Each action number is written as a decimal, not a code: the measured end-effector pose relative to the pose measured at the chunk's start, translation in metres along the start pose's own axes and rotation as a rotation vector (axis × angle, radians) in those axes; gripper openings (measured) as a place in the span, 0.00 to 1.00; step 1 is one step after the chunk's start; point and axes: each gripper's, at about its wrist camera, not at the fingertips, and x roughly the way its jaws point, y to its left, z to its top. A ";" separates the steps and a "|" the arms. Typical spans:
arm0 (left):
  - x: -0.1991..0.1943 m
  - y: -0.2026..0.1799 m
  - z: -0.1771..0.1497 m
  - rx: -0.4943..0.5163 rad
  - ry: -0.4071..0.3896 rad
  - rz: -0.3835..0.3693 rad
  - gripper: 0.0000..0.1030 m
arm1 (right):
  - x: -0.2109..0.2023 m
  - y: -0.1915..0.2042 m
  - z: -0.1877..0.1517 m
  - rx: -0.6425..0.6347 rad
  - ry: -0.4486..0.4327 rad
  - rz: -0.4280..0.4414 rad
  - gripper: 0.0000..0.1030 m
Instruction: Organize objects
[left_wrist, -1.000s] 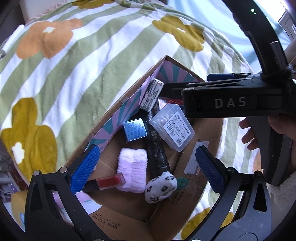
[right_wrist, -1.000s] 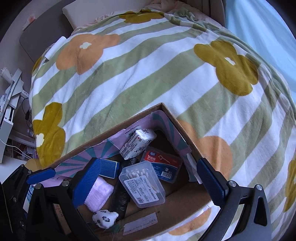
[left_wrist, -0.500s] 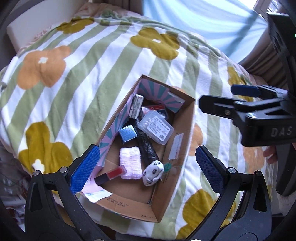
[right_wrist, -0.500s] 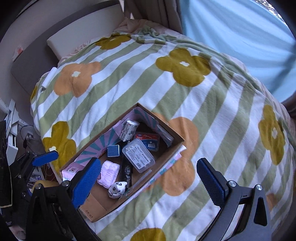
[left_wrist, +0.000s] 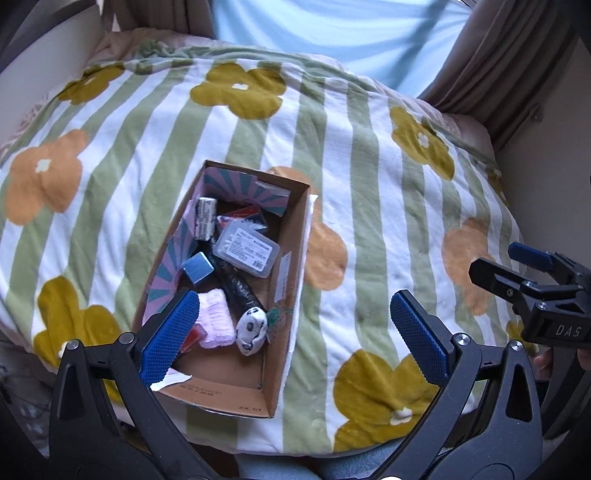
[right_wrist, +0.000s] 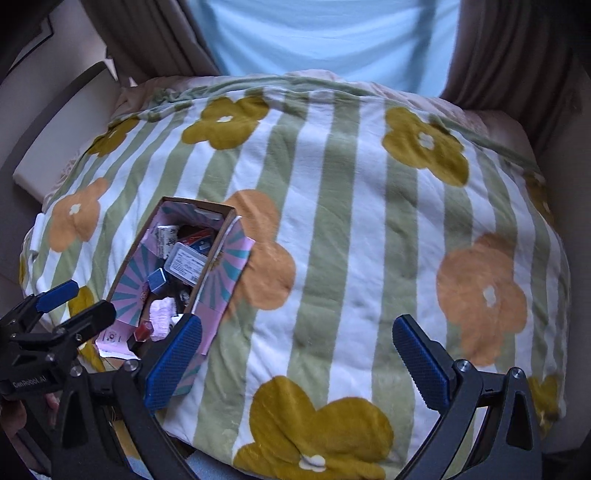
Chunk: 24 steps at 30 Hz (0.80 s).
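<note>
A cardboard box (left_wrist: 291, 258) (right_wrist: 218, 240) lies on a striped flower blanket. Inside lie a clear cotton-swab case (left_wrist: 246, 251), a small blue box (left_wrist: 197, 268), a pink cloth (left_wrist: 217, 323), a black-and-white spotted item (left_wrist: 252, 330), a black roll (left_wrist: 238, 284), a white packet (left_wrist: 205, 218) and a red item (left_wrist: 194, 338). My left gripper (left_wrist: 295, 341) is open and empty, held above the box's near end. My right gripper (right_wrist: 297, 363) is open and empty, above the blanket to the right of the box.
The blanket (right_wrist: 351, 221) covers a bed. A light blue sheet (right_wrist: 325, 40) and brown curtains (right_wrist: 517, 55) are behind it. A white pillow (right_wrist: 62, 133) lies at the far left. The right gripper also shows in the left wrist view (left_wrist: 535, 280).
Both grippers have pulled up and back from the box, which now looks much smaller. The right gripper has shifted to the right, away from the box.
</note>
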 end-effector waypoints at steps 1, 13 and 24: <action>0.000 -0.006 0.000 0.013 0.000 -0.005 1.00 | -0.001 -0.006 -0.006 0.022 0.000 -0.020 1.00; 0.009 -0.047 -0.007 0.132 0.006 -0.018 1.00 | -0.018 -0.047 -0.036 0.176 -0.033 -0.075 1.00; 0.007 -0.052 -0.006 0.152 -0.002 -0.009 1.00 | -0.021 -0.049 -0.036 0.179 -0.045 -0.076 1.00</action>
